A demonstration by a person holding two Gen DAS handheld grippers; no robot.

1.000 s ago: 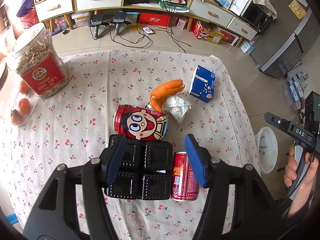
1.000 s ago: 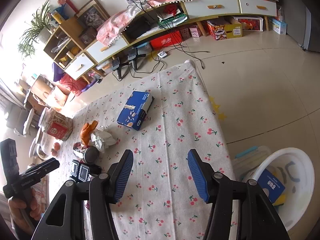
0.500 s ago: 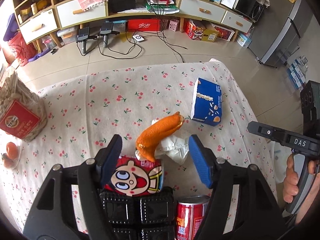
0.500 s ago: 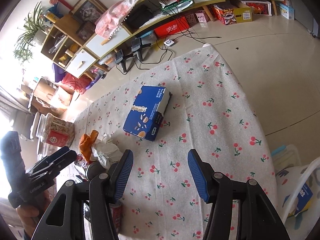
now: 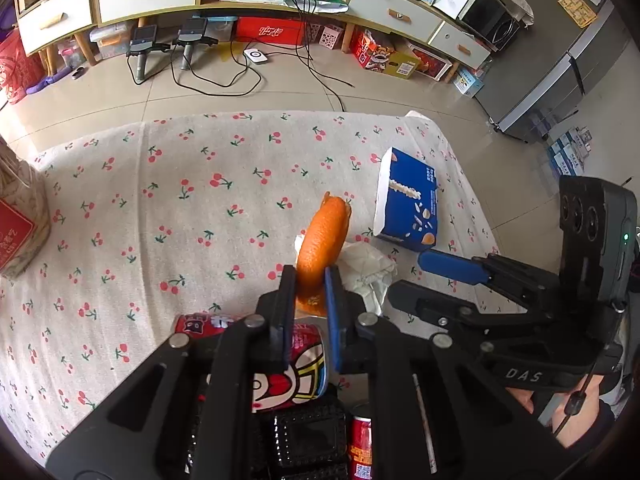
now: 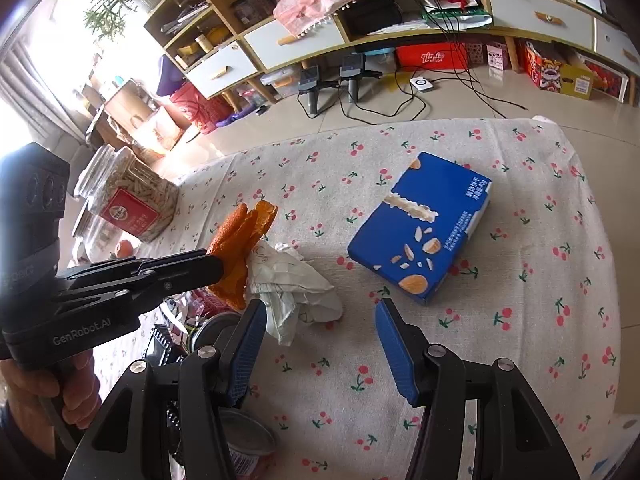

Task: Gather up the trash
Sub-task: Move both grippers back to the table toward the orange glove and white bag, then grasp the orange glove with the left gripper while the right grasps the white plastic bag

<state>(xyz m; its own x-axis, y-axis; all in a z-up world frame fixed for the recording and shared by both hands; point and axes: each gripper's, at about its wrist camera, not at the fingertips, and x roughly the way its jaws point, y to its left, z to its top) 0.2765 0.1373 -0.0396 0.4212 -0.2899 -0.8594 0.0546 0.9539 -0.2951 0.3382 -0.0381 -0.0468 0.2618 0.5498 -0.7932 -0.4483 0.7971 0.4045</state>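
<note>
My left gripper (image 5: 310, 280) is shut on an orange peel (image 5: 322, 246), which stands up between its jaws; the peel also shows in the right wrist view (image 6: 240, 252). A crumpled white tissue (image 5: 366, 268) lies just right of the peel, also in the right wrist view (image 6: 292, 284). A blue carton (image 5: 408, 200) lies flat further right, (image 6: 420, 228) in the right wrist view. A red cartoon can (image 5: 292, 368) lies under my left gripper. My right gripper (image 6: 320, 336) is open, low over the cloth between tissue and carton.
A second red can (image 5: 360, 444) and a black tray (image 5: 308, 440) sit near the table's front. A clear jar with a red label (image 6: 136, 196) stands at the left. The cherry-print tablecloth (image 5: 180, 200) ends at the right edge above the tiled floor.
My left gripper moved forward and shut on the orange peel. My right gripper came closer and lower, towards the tissue and the blue carton.
</note>
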